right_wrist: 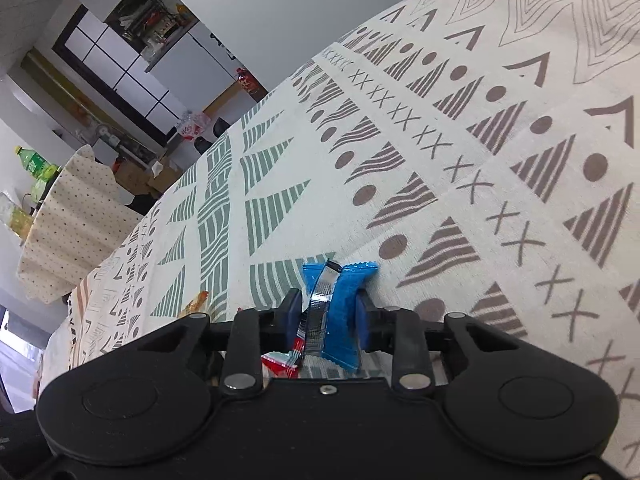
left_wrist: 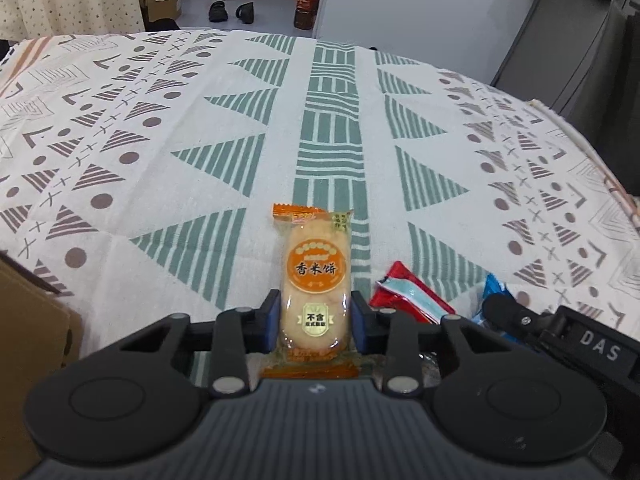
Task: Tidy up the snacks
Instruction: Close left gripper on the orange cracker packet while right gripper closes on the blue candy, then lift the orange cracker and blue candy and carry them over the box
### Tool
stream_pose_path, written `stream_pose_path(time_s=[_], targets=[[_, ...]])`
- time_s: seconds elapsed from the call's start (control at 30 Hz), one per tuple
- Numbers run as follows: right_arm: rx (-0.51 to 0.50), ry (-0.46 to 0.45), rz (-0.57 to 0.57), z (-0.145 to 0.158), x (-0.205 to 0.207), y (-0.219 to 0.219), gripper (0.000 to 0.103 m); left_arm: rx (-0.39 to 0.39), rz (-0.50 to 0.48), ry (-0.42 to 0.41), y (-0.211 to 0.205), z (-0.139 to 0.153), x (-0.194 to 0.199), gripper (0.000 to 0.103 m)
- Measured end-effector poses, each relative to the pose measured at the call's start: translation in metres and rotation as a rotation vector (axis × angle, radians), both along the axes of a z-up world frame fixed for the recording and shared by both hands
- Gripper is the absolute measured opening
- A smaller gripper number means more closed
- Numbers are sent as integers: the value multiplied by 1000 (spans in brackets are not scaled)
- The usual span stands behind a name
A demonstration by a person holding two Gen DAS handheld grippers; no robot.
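Note:
An orange rice cracker packet (left_wrist: 316, 280) lies lengthwise on the patterned tablecloth (left_wrist: 200, 128), and my left gripper (left_wrist: 315, 322) is shut on its near half, blue pads pressing both sides. To its right lie a red snack packet (left_wrist: 412, 294) and part of a blue one (left_wrist: 494, 292), with the other gripper's black body beside them. In the right wrist view my right gripper (right_wrist: 327, 314) is shut on a crumpled blue snack packet (right_wrist: 340, 304) with a silver strip. The red packet (right_wrist: 282, 362) lies just under it. An orange packet edge (right_wrist: 196, 302) shows at the left.
A brown cardboard box (left_wrist: 32, 336) stands at the left edge of the table. Beyond the table's far edge are shoes (left_wrist: 232, 11), a bottle (left_wrist: 306, 6) and boxes on the floor. A dotted cloth (right_wrist: 68, 220) covers another table at the left.

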State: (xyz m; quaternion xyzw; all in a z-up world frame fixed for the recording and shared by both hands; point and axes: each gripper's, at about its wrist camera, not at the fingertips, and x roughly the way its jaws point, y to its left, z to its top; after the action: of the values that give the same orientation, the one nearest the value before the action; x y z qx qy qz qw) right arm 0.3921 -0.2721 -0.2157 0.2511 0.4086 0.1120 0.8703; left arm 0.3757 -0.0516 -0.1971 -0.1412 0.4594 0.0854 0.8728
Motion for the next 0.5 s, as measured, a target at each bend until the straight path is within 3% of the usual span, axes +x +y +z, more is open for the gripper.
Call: stream_pose_path(time_s=[0.5], targets=[[-40, -104, 80, 59, -49, 17, 27, -19, 49, -106, 18, 68, -67, 34]])
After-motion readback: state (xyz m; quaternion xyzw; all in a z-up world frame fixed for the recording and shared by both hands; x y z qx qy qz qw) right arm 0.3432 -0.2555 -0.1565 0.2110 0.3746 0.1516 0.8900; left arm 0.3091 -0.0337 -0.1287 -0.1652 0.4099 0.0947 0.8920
